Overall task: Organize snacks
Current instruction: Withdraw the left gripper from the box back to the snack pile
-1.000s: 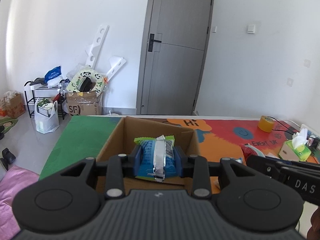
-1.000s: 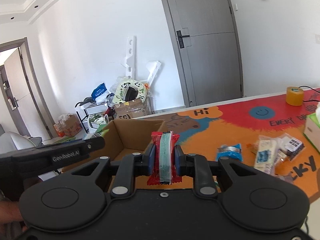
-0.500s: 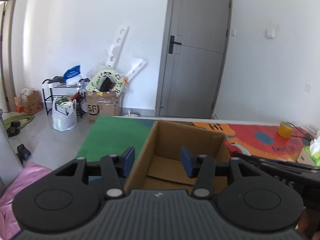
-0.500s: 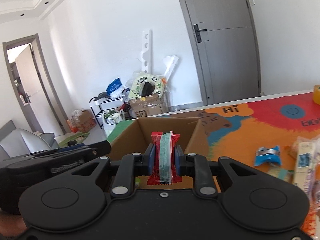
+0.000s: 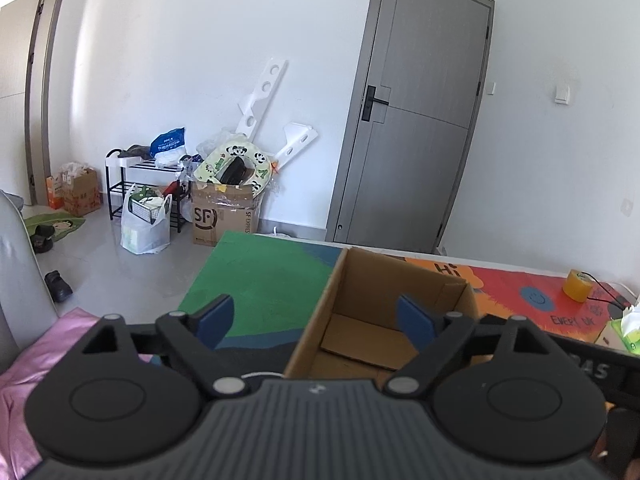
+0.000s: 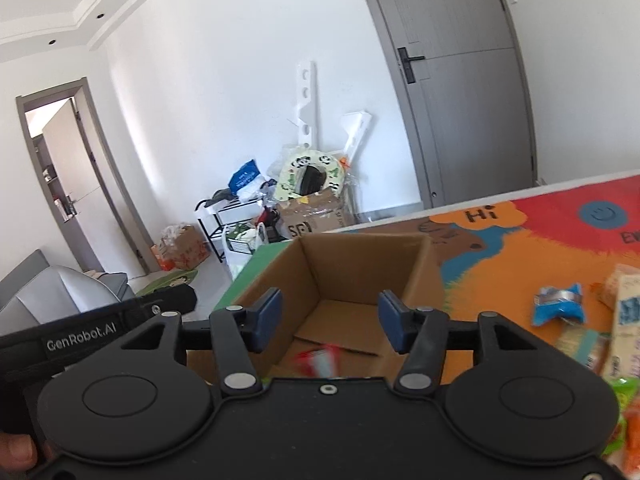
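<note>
Both views are bright with even daylight; shadows are soft. Strong fisheye bending curves the door (image 5: 416, 120) and walls, with dark corners at the frame edges. A red packet (image 6: 318, 360) in the cardboard box (image 6: 360, 264) is smeared by motion blur.

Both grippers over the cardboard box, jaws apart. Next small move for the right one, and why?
Probably swing the right gripper back toward the loose packets, the blue packet being nearest. Its jaws have just been opening and nothing sits between them; the red packet, blurred, is dropping into the cardboard box. Snacks still lie on the mat.
</note>
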Demonstrator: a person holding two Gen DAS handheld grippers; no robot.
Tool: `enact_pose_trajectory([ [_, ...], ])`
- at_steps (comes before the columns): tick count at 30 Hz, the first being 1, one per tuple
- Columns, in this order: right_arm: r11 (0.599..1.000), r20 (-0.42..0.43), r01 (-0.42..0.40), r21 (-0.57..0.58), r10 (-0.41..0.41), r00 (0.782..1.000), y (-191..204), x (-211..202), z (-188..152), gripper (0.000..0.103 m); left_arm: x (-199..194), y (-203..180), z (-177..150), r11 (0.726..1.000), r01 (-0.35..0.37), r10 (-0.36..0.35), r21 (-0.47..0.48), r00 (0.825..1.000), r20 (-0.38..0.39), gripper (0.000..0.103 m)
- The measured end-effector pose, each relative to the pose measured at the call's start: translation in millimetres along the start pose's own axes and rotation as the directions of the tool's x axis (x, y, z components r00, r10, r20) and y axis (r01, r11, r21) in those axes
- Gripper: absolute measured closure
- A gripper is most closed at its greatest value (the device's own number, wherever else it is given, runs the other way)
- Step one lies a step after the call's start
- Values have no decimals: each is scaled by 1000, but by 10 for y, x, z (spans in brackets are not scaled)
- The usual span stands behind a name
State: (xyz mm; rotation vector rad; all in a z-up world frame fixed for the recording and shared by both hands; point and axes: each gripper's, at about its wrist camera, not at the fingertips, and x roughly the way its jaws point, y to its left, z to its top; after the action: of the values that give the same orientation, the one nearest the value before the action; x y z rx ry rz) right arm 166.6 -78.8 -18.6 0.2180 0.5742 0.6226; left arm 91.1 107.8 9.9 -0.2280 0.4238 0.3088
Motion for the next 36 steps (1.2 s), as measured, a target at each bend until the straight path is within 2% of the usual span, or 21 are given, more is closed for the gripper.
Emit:
enact_pose_trajectory([
  [4, 999, -4, 50, 20, -50, 999, -175, -141, -68, 39, -20, -96, -27, 1000, 11, -11, 7, 1000, -2, 11],
  [12, 992, 16, 112, 56, -113, 994, -466, -468, -160, 29, -138, -345, -106, 998, 51, -51, 42, 999, 9, 7],
  [23, 980, 40, 178, 93, -183, 982, -809, -869, -259, 26, -367, -688, -182, 990, 120, -123, 79, 992, 26, 6],
  [36, 961, 48, 251, 115, -258, 965, -1107, -1255, -357, 22, -454, -1056, -406, 975, 192, -191, 114, 981, -17, 6],
])
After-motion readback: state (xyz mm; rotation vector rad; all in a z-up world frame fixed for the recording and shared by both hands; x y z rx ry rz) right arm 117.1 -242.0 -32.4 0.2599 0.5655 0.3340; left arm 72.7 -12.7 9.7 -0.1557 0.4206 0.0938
